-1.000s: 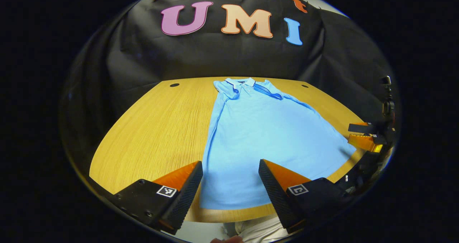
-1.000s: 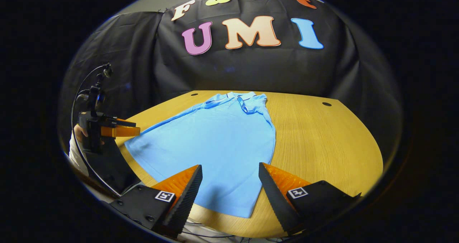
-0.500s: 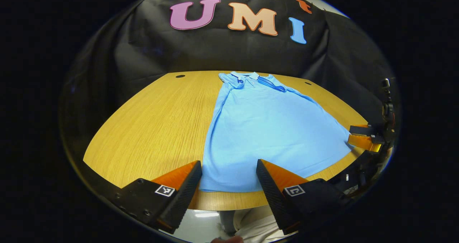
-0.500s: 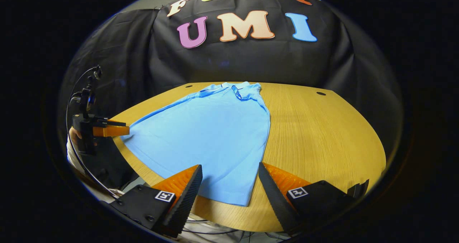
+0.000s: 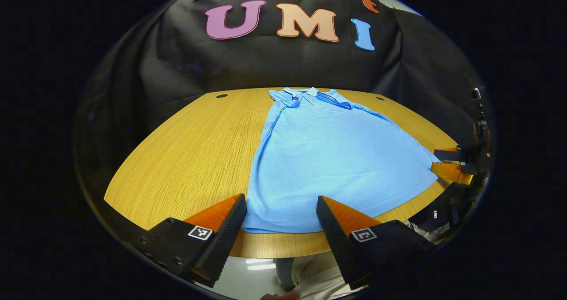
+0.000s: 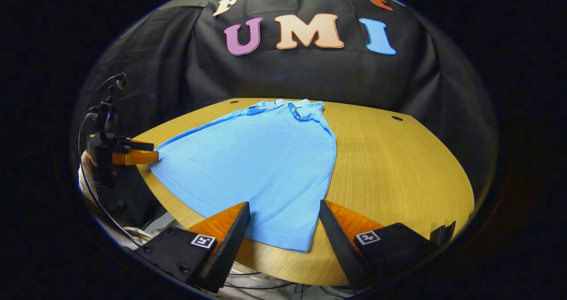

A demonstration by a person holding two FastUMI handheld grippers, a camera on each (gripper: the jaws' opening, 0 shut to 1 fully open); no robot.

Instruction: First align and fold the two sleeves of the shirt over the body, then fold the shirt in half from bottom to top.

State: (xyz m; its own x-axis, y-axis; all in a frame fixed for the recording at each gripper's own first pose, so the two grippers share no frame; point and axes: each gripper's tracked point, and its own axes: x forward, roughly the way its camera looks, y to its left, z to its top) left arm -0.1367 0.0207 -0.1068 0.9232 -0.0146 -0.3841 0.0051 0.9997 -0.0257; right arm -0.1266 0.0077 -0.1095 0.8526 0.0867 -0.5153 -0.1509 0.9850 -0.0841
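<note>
A light blue polo shirt lies flat on the wooden table, collar at the far end, both sleeves folded in over the body. Its hem runs along the near table edge. My left gripper hangs open just in front of the hem's left corner, nothing between its fingers. In the right gripper view the same shirt spreads to the left, and my right gripper stands open at the hem's right corner. The left gripper shows at the far left of that view. The right gripper sits at the right rim of the left gripper view.
Bare wood lies left of the shirt in the left gripper view and right of it in the right gripper view. Small dark holes mark the table's far corners. A person's light trousers show below the table edge. Cables hang under it.
Both grippers have drawn back toward the near table edge and settled at the hem corners. Each stays open. The shirt has not moved.
</note>
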